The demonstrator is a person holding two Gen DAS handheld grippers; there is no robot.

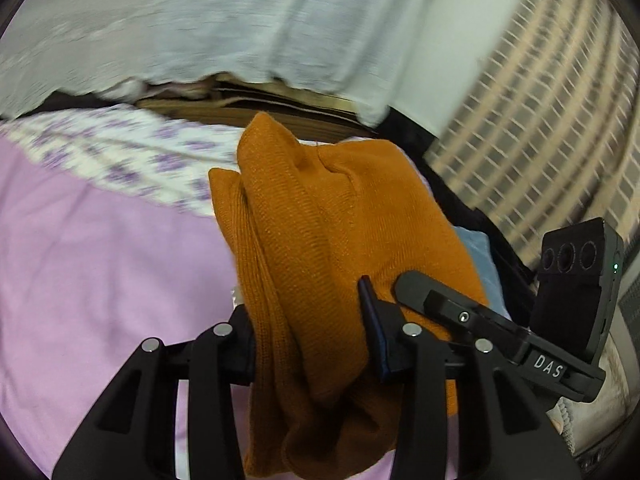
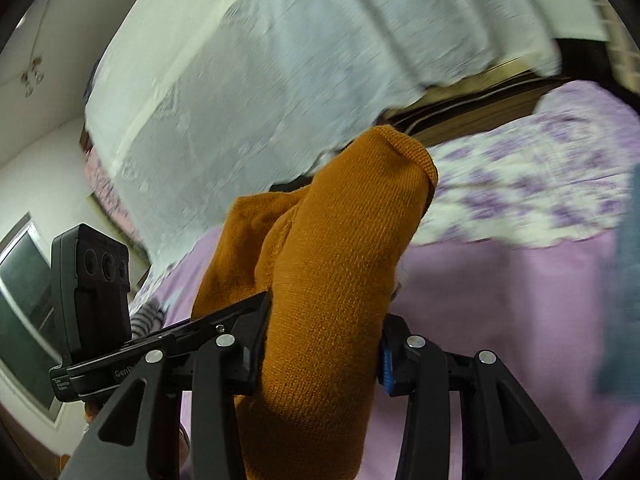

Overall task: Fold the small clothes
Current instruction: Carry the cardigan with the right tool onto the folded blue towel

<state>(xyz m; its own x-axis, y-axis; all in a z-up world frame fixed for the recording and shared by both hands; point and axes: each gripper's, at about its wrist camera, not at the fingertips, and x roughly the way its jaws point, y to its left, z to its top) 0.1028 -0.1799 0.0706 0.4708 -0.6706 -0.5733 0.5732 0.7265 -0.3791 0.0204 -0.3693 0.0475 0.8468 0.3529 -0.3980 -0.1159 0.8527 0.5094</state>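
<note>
Bed surface: a lilac sheet (image 1: 100, 272) fills the left and lower part of the left wrist view; no garment lies flat on the part that shows.
Floral cloth: a white cover with purple flowers (image 1: 132, 152) lies along the sheet's far edge, blurred.
White fabric: a pale lace-like curtain or spread (image 1: 200, 20) hangs beyond the bed's far edge, over a brown wooden ledge (image 1: 280, 110).
Task's thing: an orange knitted garment (image 1: 320, 240) is held up off the bed, bunched, and blocks the middle of both views.
Left gripper (image 1: 308, 336): pinching the orange knit, which passes between the black fingers and droops below them.
Right gripper (image 2: 320, 344): also clamped on the orange knit (image 2: 332, 280), a rounded fold standing up past the fingers.
Other device: in the left wrist view, the right gripper's body and its black three-lens camera block (image 1: 576, 280) sit at the right edge, touching the knit.
Right side: a tiled or gridded wall (image 1: 540, 128); light blue cloth (image 1: 476, 264) and dark fabric lie behind the knit.
</note>
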